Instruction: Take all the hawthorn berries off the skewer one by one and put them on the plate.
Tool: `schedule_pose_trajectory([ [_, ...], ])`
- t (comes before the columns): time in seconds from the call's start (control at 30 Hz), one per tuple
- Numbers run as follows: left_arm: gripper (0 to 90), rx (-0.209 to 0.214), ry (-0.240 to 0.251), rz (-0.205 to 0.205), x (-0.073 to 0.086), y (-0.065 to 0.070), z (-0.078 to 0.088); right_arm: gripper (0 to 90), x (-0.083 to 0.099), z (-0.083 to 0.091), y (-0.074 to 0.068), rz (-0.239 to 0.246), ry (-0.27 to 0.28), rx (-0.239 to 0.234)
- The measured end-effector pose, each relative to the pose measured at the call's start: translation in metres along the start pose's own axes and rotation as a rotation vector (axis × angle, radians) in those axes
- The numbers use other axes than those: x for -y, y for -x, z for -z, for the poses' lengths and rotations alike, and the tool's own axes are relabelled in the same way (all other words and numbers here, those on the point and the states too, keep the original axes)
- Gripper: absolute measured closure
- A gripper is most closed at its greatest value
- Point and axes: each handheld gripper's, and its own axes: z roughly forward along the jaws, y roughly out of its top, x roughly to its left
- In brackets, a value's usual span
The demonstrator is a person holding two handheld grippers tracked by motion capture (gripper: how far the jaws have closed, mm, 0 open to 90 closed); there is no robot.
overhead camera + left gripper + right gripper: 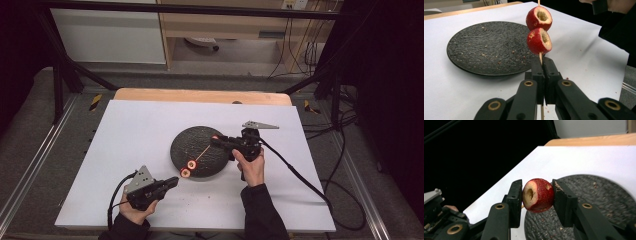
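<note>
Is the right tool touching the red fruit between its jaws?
Touching. In the right gripper view, both jaws of the right tool press against the sides of the red fruit, with no gap on either side, above the dark plate.

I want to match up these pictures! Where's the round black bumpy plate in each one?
High view: round black textured plate, middle of the table.
Left gripper view: left of centre, beyond the jaws.
Right gripper view: lower right, behind the jaws.
Shared landmark: white table cover beneath it.
</note>
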Motion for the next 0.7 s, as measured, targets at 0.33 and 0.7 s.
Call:
schedule_pose_trajectory([
  [0.33, 88.4, -0.009, 0.004, 0.005, 0.000, -0.002, 0.003, 62.5, -0.024, 0.021, 0.010, 0.010, 0.054, 0.062],
  [0.7, 88.4, -0.034, 0.016, 0.028, 0.000, -0.009, 0.007, 62.5, -0.013, -0.001, 0.018, 0.011, -0.005, 0.108],
])
